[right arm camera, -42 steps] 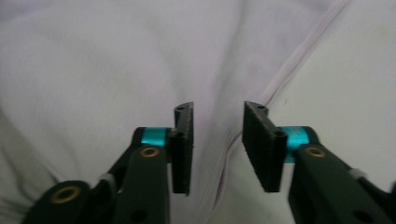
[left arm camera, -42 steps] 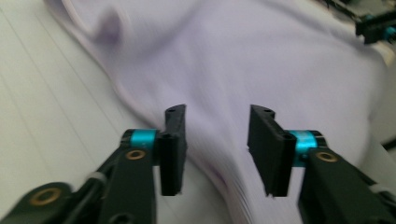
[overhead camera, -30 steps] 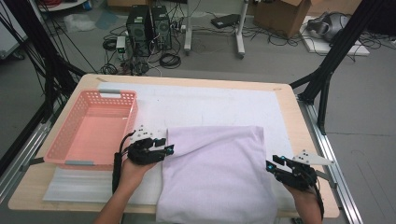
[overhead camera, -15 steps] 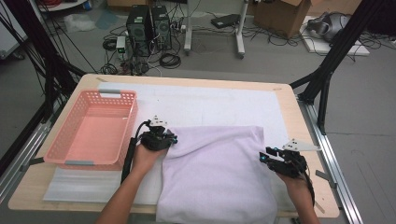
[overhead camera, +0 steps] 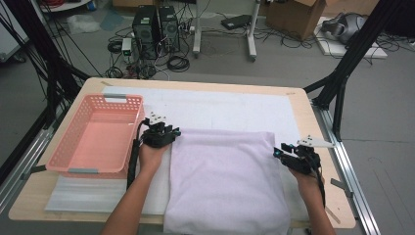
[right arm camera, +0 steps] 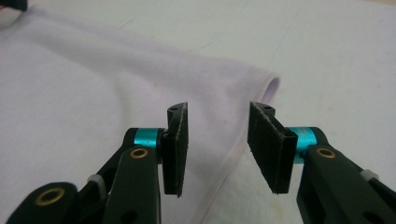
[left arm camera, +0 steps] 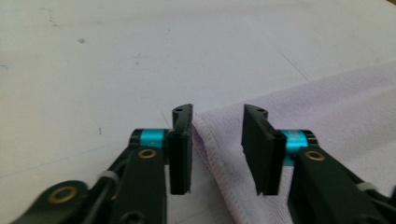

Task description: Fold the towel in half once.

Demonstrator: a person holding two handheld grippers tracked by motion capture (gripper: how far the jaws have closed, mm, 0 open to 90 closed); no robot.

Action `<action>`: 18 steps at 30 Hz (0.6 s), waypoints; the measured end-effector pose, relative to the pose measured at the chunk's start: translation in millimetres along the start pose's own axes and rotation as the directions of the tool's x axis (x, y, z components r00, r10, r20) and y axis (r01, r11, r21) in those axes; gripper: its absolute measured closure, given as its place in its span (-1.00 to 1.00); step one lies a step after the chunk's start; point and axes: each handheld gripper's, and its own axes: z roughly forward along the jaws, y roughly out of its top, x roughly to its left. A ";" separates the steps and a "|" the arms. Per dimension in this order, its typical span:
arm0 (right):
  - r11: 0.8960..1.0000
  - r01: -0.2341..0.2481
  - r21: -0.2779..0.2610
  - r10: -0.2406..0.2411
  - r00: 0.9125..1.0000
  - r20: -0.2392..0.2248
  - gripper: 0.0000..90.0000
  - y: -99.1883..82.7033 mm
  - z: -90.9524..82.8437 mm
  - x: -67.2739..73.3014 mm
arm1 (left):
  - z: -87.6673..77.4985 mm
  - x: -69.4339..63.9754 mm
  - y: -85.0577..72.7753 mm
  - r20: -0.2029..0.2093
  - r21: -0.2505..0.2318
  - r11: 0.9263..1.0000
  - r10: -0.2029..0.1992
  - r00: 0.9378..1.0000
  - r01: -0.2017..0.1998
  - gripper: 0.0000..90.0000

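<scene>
L gripper (left arm camera: 217, 140) jaws just reopened, gapped over towel (overhead camera: 225, 181) corner; R gripper (right arm camera: 217, 140) gapped over far edge, no clamp. Risk: pinching one layer only, fold skews.

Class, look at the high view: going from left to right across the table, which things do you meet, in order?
Pink basket → left hand-held gripper → lilac towel → right hand-held gripper.

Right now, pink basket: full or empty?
Empty: the pink slotted plastic basket shows its bare floor, nothing inside, in the high view.
</scene>
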 end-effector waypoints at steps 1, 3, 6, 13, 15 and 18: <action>1.000 -0.005 0.002 0.005 1.000 0.008 0.29 4.4 2.8 -2.4 | 1.6 0.7 -0.5 0.006 -0.001 1.000 -0.009 1.000 0.009 0.23; 1.000 0.009 0.005 -0.009 1.000 0.028 0.29 14.3 9.6 -8.1 | 3.5 1.2 -1.4 0.009 0.002 1.000 -0.013 1.000 0.013 0.18; 1.000 0.018 0.022 -0.019 0.999 0.044 0.34 31.1 23.0 -15.2 | 5.0 1.9 -2.9 0.030 0.008 1.000 0.005 1.000 -0.005 0.29; 0.984 -0.027 0.179 0.020 0.999 0.042 0.40 36.3 61.3 -20.0 | 13.4 2.1 -1.8 0.035 0.082 0.997 0.010 0.999 -0.013 0.19; 0.979 -0.019 0.202 0.005 0.998 0.068 0.40 29.1 65.4 -18.1 | 16.6 -3.3 -1.0 -0.007 0.109 0.993 0.042 0.999 -0.041 0.31; 0.980 -0.046 0.192 0.032 0.997 0.075 0.51 18.2 63.9 -20.5 | 16.6 -2.1 -0.9 0.004 0.109 0.994 0.006 1.000 -0.007 0.88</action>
